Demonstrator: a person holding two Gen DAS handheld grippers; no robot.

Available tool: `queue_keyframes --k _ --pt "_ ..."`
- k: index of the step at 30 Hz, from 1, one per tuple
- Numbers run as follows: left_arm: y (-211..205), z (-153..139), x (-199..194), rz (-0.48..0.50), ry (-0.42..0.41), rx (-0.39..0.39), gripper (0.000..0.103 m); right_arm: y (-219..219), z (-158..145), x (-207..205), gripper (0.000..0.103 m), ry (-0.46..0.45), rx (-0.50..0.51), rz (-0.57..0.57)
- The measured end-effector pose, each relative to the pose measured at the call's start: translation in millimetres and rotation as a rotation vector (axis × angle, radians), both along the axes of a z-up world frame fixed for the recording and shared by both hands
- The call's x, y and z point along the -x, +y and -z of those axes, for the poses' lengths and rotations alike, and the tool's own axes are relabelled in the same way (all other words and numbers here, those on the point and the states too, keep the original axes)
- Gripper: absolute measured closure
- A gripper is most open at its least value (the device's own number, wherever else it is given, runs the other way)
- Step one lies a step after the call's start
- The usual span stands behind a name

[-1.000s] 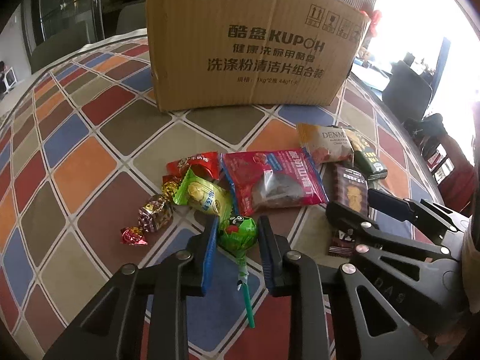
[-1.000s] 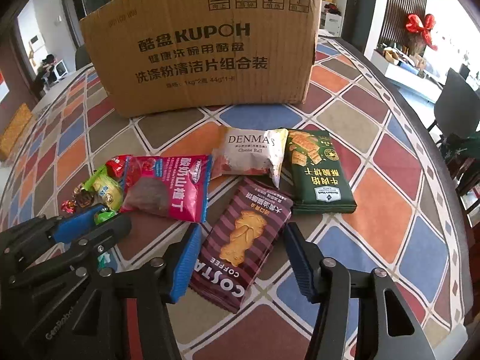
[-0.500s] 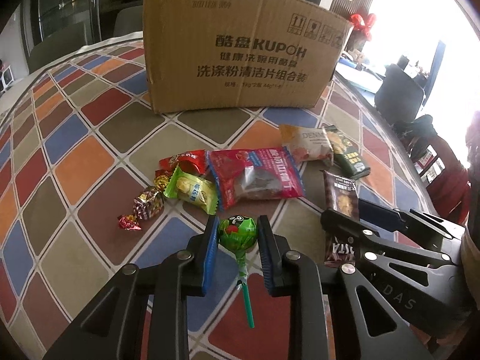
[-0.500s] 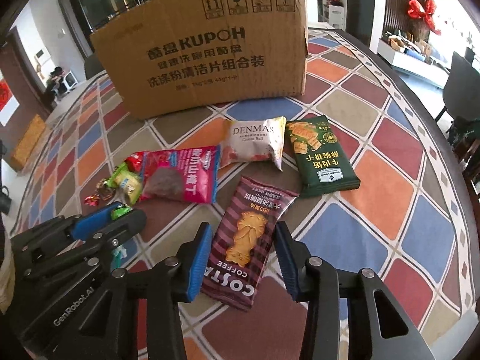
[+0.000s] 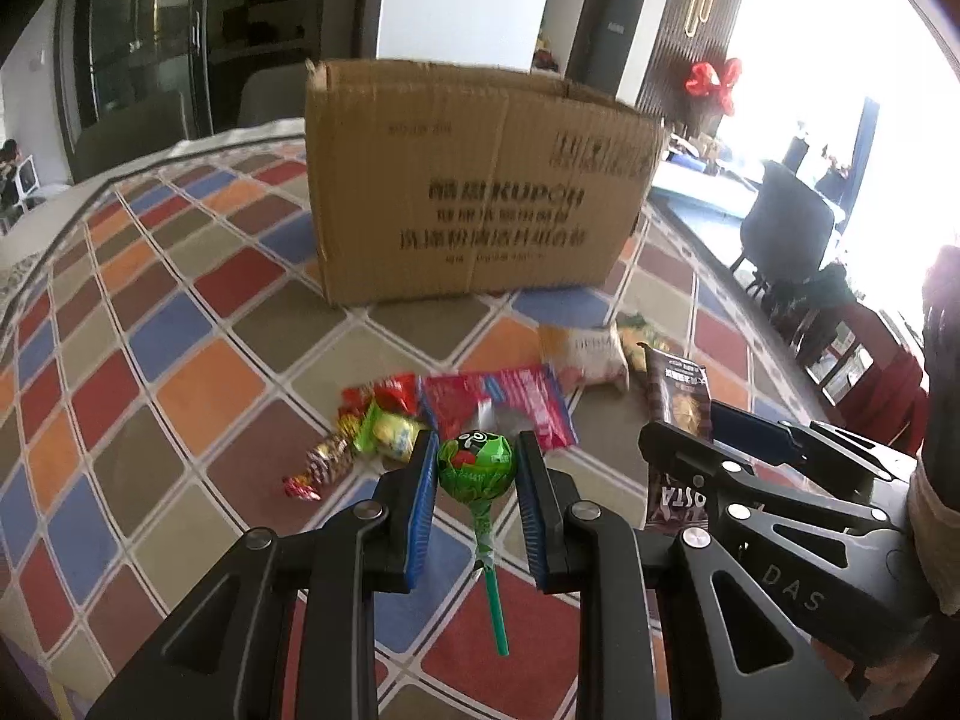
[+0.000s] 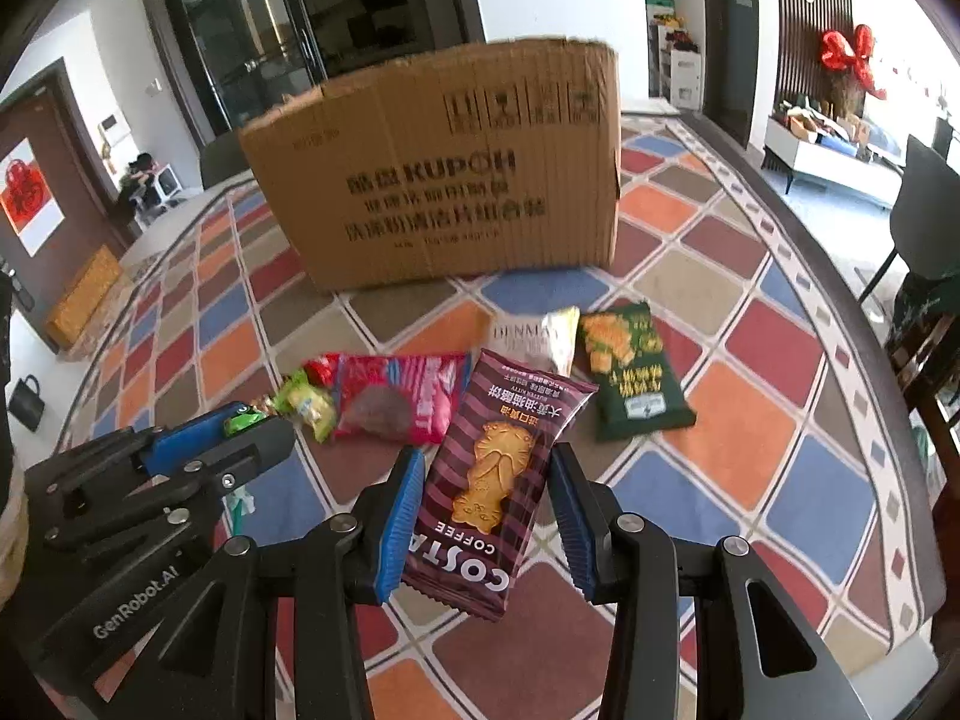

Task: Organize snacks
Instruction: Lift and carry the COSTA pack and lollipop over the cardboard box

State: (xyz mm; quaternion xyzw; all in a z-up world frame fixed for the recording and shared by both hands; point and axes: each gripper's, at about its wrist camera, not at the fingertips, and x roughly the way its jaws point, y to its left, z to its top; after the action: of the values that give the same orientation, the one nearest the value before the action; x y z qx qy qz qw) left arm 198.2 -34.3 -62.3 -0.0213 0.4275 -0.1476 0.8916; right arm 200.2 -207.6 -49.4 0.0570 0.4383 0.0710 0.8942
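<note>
Both claws now ride higher off the table (image 5: 180, 312), the left claw (image 5: 477, 474) pinching the green lollipop (image 5: 477, 465), the right claw (image 6: 486, 498) pinching the Costa biscuit packet (image 6: 486, 486), ready for the cardboard box (image 6: 444, 186) ahead.

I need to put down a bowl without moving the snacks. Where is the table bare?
Bare cloth lies left of the box and of the foil candy, and right of the green pack toward the table edge. A thin strip runs between box and snacks. It is crowded in front of the box, around the pink pack.
</note>
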Motion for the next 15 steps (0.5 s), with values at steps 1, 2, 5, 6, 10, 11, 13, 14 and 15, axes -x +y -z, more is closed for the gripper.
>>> queue_keyframes --k 1,2,5,6,10,11,13,14,15 --pt "1.3 -3.8 -1.2 -0.004 -0.006 0.001 0.077 -0.4 -3.3 -0.5 0.059 -0.011 -0.001 -0.002" --pt "2.8 -7.4 -2.4 -0.009 -0.011 0.004 0.077 -0.8 -6.9 -1.4 0.059 -0.021 -0.003 -0.003" --pt "6.2 -16.8 -6.0 -0.021 -0.031 0.007 0.077 -1.8 -17.6 -4.5 0.059 -0.053 -0.009 -0.006" --pt "7.3 -20.5 -7.4 -0.025 -0.041 0.005 0.077 -2.2 -21.6 -5.7 0.059 -0.066 -0.011 -0.006" --pt "9.2 -37.1 -13.0 -0.035 -0.087 0.001 0.077 -1.4 -36.5 -12.4 0.059 -0.11 -0.014 -0.014" --pt "9.4 -41.1 -14.4 -0.037 -0.098 0.0 0.077 -1.0 -40.1 -14.6 0.059 -0.119 -0.013 -0.016" --pt "10.1 -49.7 -18.3 -0.04 -0.12 -0.002 0.077 -0.8 -48.5 -19.1 0.059 -0.14 -0.016 -0.018" --pt "10.7 -53.8 -21.0 -0.04 -0.13 -0.002 0.077 -0.4 -51.4 -20.3 0.059 -0.15 -0.018 -0.02" --pt "11.0 -58.8 -23.7 -0.042 -0.143 -0.002 0.077 -0.1 -55.2 -22.5 0.059 -0.16 -0.018 -0.022"
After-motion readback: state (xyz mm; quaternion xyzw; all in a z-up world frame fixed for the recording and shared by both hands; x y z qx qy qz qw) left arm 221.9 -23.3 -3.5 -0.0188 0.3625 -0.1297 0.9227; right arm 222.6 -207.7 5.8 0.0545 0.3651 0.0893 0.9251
